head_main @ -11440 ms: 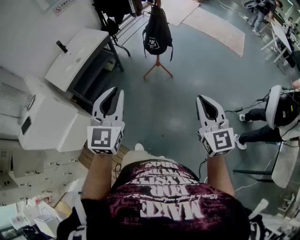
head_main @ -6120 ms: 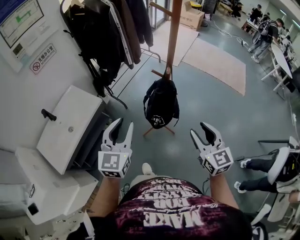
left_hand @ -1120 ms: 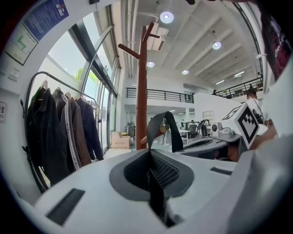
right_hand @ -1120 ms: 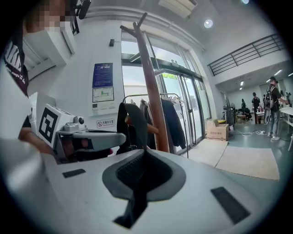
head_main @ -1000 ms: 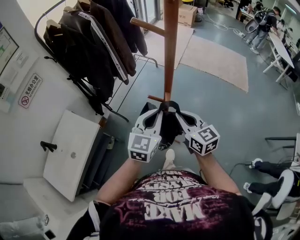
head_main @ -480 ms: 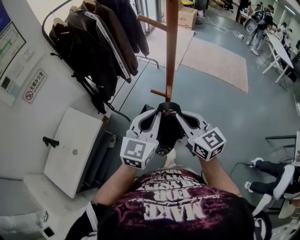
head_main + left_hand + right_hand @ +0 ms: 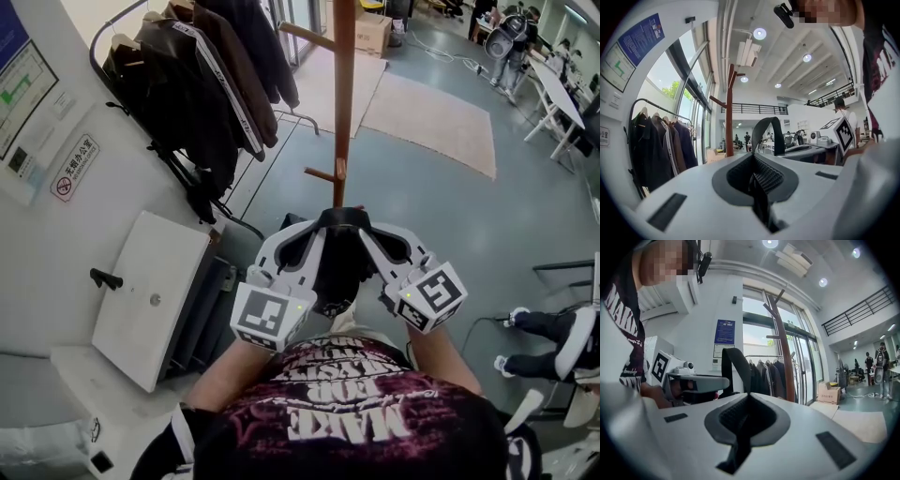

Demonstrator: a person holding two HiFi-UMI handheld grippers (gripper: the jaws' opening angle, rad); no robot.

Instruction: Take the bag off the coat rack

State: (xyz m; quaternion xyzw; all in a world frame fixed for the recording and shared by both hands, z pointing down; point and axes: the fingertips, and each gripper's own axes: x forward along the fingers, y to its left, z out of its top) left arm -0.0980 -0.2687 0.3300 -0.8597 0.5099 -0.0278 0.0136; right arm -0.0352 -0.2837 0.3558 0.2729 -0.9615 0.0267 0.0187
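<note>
Head view: the black fabric backpack point(image 7: 339, 272) hangs just on the near side of the tall brown wooden coat rack point(image 7: 344, 94). Its black webbing carry loop point(image 7: 342, 216) is pinched from either side by the left gripper point(image 7: 311, 234) and the right gripper point(image 7: 367, 234). The loop sits below the rack's short lower peg point(image 7: 321, 174), nearer the person, and looks apart from it.

Left gripper view: the jaws are clenched on the carry loop point(image 7: 778, 136), which arches up with nothing threaded through it. The coat rack point(image 7: 729, 112) stands off to the loop's left.

Right gripper view: the jaws are likewise clamped on the loop point(image 7: 736, 361). The rack point(image 7: 785, 352) stands beyond it to the right, not touching.

The unhooking seems done, so the step in hand is carrying the backpack clear. The next move calls for drawing both grippers back from the rack together, grips kept firm, so the hanging body does not snag on the rack.
</note>
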